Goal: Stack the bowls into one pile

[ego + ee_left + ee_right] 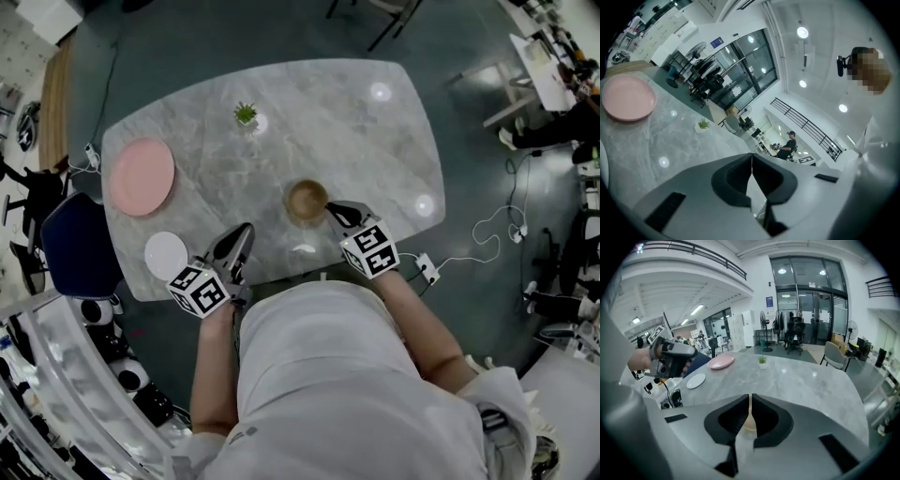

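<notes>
A brown wooden bowl [307, 200] stands on the grey marble table [375, 150], near its front edge. My right gripper [336, 212] hovers just right of the bowl and clear of it, shut with nothing between its pads. In the right gripper view the bowl [750, 422] shows only as a pale sliver behind the closed right gripper [750, 400]. My left gripper [245, 232] is over the front edge to the left of the bowl, shut and empty. Seen from its own camera, the left gripper [751, 161] has its jaws pressed together and no bowl in sight.
A pink plate [141, 175] and a small white plate [166, 255] lie at the table's left end. A small potted plant [246, 115] stands at the far side. A dark blue chair [80, 246] stands left of the table, and a power strip [427, 269] lies on the floor.
</notes>
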Demonstrator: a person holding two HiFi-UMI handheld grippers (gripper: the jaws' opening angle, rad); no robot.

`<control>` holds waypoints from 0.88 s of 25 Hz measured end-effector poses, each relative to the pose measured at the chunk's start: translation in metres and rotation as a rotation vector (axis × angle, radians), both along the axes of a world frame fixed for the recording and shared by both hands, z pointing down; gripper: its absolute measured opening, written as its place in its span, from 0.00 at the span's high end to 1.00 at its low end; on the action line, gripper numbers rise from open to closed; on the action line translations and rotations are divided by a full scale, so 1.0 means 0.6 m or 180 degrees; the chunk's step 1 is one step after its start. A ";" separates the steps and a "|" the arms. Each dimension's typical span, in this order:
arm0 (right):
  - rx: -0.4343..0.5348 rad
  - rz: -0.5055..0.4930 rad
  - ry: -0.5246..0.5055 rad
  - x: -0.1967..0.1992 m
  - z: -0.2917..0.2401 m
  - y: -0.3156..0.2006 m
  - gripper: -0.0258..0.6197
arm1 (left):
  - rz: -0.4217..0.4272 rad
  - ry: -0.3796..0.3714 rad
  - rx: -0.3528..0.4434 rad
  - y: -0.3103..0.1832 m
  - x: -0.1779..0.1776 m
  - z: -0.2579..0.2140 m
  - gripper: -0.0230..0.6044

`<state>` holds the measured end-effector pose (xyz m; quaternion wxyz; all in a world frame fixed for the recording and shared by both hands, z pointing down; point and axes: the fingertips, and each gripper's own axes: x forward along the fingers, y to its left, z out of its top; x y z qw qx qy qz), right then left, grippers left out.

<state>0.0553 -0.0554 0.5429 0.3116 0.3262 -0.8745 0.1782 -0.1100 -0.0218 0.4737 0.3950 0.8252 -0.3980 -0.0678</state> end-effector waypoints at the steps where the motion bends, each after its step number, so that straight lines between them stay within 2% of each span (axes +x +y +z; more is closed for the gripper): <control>1: 0.0026 0.0035 -0.0061 0.001 -0.013 -0.002 0.91 | 0.0018 -0.0049 0.0062 -0.006 0.002 -0.009 0.96; 6: 0.0213 0.0192 -0.0314 0.021 -0.082 -0.008 0.92 | 0.0113 -0.0386 0.0375 -0.035 0.019 -0.060 0.96; 16: 0.0693 0.0484 -0.0629 0.062 -0.208 -0.017 0.93 | 0.0090 -0.0808 0.0864 -0.076 0.044 -0.138 0.96; 22: 0.1002 0.0706 -0.0839 0.094 -0.268 -0.018 0.94 | 0.0033 -0.0794 0.1035 -0.085 0.054 -0.179 0.96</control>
